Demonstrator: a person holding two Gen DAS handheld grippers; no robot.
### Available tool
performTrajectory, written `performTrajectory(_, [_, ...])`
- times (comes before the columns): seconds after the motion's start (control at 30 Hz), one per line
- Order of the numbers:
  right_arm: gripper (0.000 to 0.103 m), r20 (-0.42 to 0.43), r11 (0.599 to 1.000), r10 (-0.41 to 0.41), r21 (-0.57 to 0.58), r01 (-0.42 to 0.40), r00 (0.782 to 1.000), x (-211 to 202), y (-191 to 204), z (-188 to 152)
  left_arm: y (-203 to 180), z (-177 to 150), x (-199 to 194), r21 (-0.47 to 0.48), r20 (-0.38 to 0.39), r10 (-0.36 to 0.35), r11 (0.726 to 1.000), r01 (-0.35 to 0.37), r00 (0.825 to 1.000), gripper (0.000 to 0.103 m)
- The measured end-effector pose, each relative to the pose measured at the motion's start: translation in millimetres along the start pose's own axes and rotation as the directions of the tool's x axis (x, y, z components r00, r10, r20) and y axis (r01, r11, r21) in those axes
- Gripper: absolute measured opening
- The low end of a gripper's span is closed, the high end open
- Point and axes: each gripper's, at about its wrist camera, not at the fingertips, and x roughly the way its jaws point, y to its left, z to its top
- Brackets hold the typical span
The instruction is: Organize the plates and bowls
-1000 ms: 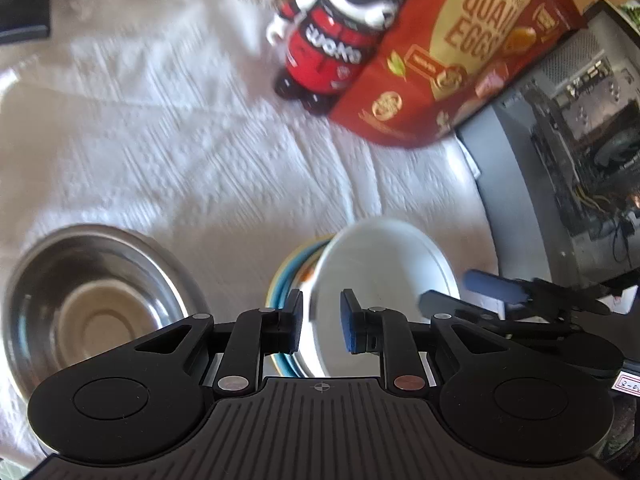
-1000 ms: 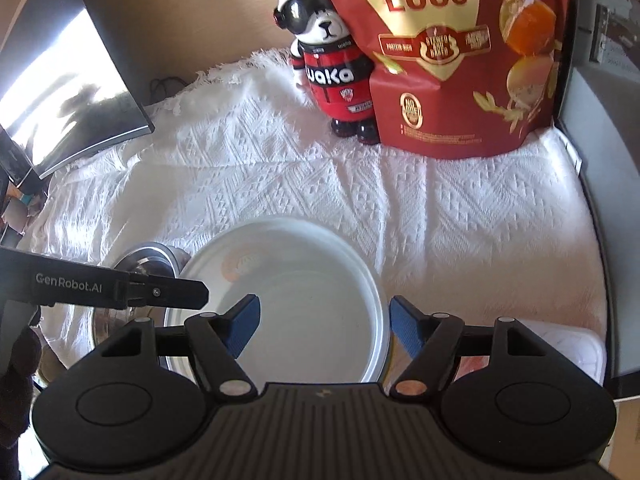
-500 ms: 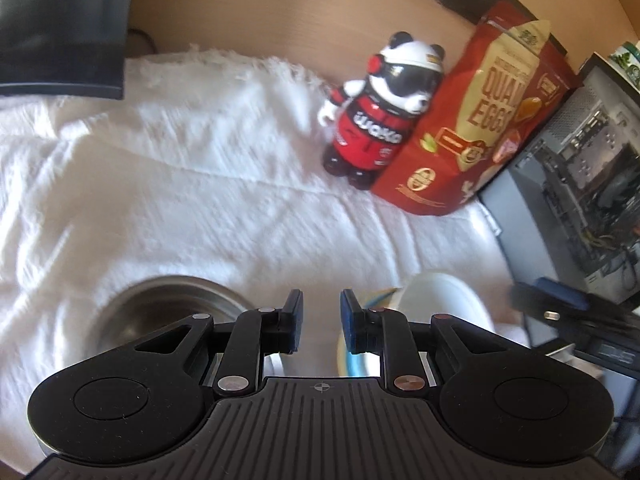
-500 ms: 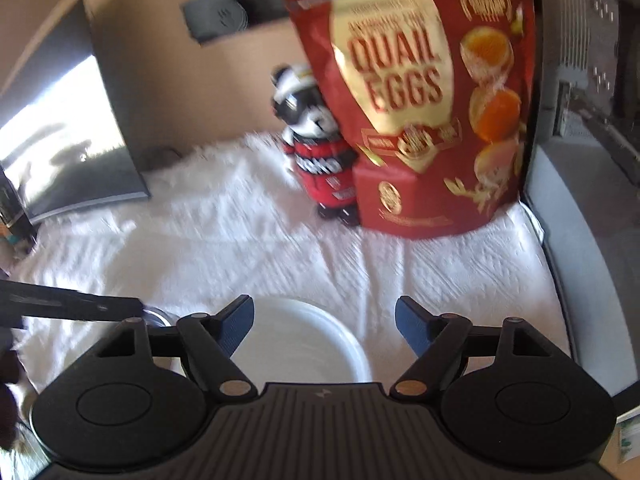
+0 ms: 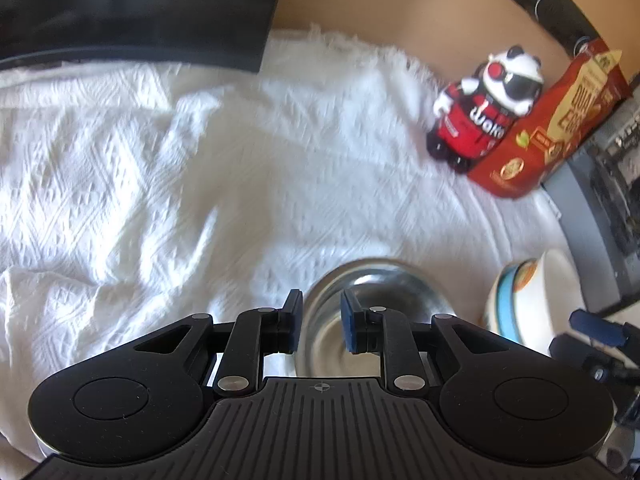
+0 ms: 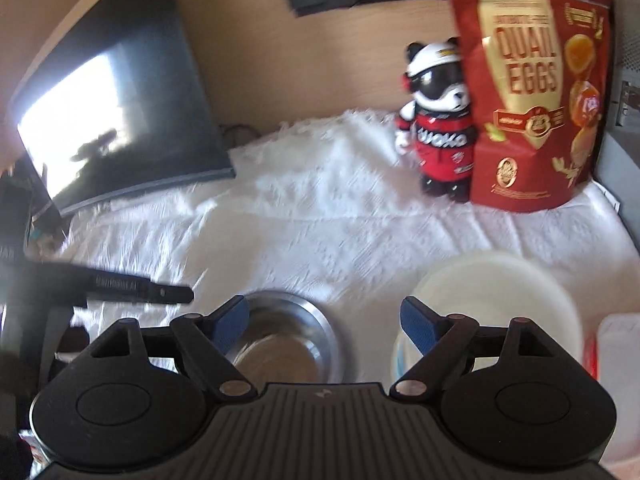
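Left tool [image 5: 320, 322] above upright steel bowl [image 5: 376, 280].

The right hand-held gripper [image 6: 322, 322] hangs with its jaws just opened wider and nothing between them, above a round shiny steel bowl [image 6: 288, 340] on the white textured cloth [image 6: 320, 224]. Beside it sits a white round bowl [image 6: 496, 300] (blurred).

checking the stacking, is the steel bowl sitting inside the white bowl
No, the steel bowl sits by itself on the white cloth, apart from and left of the white bowl.
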Motion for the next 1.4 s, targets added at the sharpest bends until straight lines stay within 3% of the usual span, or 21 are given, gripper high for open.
performTrajectory(0.23, [0.084, -0.098, 0.997, -0.036, 0.068, 0.043, 0.995, 20.9, 33.8, -43.4, 16.6, -8.1, 29.5, 0.048, -0.087, -0.001, 0.999, 0.006, 0.996, 0.023])
performTrajectory(0.63, [0.084, -0.149, 0.954, -0.139, 0.244, 0.173, 0.979, 60.5, 26.9, -86.3, 20.7, -8.2, 65.9, 0.102, -0.155, -0.036, 0.993, 0.052, 0.987, 0.026])
performTrajectory(0.77, [0.084, -0.168, 0.941, -0.129, 0.289, 0.174, 0.977, 74.7, 21.7, -95.3, 25.5, -10.2, 79.1, 0.076, -0.189, -0.063, 0.994, 0.078, 0.98, 0.028])
performTrajectory(0.97, [0.084, -0.21, 0.934, -0.034, 0.34, 0.106, 0.977, 97.7, 21.6, -102.9, 27.4, -13.2, 93.2, 0.053, -0.228, -0.116, 0.99, 0.132, 0.967, 0.03])
performTrajectory(1.17, [0.084, -0.243, 0.937, -0.047, 0.325, 0.126, 0.969, 106.8, 26.6, -99.4, 28.0, -11.0, 103.0, 0.025, -0.262, -0.124, 0.991, 0.135, 0.957, 0.03])
performTrajectory(1.4, [0.084, -0.235, 0.927, -0.054, 0.35, 0.136, 0.97, 111.8, 20.8, -88.3, 16.5, -0.9, 110.1, 0.058, -0.236, -0.079, 0.994, 0.095, 0.968, 0.032])
